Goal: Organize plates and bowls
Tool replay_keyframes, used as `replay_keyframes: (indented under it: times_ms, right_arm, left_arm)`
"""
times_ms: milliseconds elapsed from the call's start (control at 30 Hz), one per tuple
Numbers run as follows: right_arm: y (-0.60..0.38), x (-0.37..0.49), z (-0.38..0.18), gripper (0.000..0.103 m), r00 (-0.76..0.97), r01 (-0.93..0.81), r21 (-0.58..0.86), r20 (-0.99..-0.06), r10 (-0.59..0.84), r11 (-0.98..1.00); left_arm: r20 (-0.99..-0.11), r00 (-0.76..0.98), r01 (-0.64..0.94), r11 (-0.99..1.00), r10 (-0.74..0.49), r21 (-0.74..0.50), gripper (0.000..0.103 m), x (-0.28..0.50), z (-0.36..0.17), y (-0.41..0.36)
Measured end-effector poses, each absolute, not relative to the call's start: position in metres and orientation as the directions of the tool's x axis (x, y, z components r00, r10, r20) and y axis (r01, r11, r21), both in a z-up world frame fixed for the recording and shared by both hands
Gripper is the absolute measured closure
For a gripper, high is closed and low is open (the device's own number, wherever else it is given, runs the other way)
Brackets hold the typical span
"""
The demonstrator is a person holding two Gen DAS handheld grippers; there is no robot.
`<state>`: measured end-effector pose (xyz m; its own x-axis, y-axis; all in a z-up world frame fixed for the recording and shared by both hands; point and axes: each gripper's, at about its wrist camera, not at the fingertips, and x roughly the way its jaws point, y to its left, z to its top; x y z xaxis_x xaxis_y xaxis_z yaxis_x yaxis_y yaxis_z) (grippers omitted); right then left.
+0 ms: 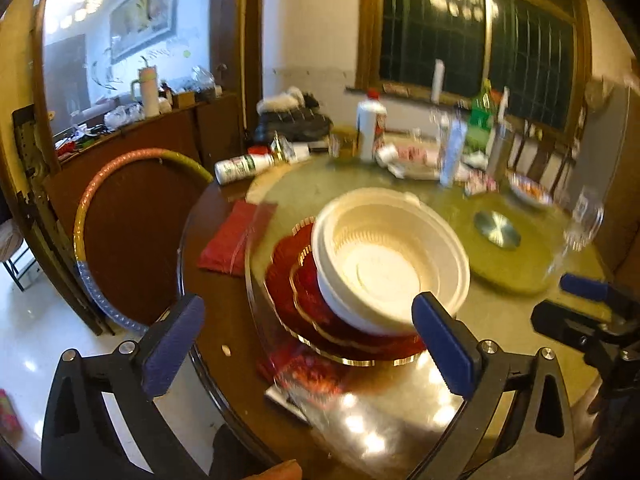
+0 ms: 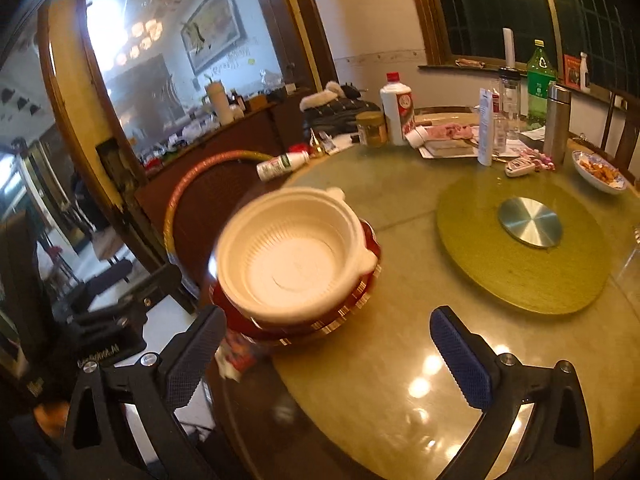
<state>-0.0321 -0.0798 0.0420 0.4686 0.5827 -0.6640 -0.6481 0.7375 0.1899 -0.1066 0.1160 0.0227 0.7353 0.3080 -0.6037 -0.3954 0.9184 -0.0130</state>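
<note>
The left gripper point(image 1: 308, 344) has its blue-padded jaws spread wide with nothing between them, and the right gripper point(image 2: 326, 356) is likewise spread and empty. Just ahead of both, near the table edge, a white ribbed plastic bowl with small lug handles point(image 2: 294, 262) sits on a stack of red gold-rimmed plates point(image 2: 352, 308); motion blur smears the stack, so the number of plates cannot be told, and the bowl hides most of them. A red patterned item under the stack's near side point(image 1: 308, 372) is too blurred to identify. The stack rests on the round glass-topped table point(image 2: 400, 380), whose glossy top reflects ceiling lights. Farther in lies a round olive-green mat with a silver metal disc at its centre point(image 2: 530, 222). Across the table stand a white bottle with a red cap point(image 2: 397, 106), a green plastic bottle point(image 2: 540, 84) and a patterned dish of food point(image 2: 598, 170), partly cut off. A dark barred window point(image 1: 472, 28) backs the room.
</note>
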Motion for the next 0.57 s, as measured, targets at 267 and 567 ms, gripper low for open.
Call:
replay_keyframes:
  times_ms: [267, 567]
  right_arm:
    - [-0.079, -0.043, 0.030, 0.000, 0.464, -0.704, 0.094, -0.690, 0.556, 0.704]
    - [-0.067, -0.051, 0.028, 0.000, 0.467, -0.745, 0.031, -0.689, 0.554, 0.666]
  left_arm:
    - [-0.659, 0.696, -0.347, 0.937, 0.285, 0.039, 0.000, -0.094, 0.009, 0.101]
    - [-0.663, 0.689, -0.340, 0.938, 0.294, 0.062, 0.000, -0.089, 0.006, 0.096]
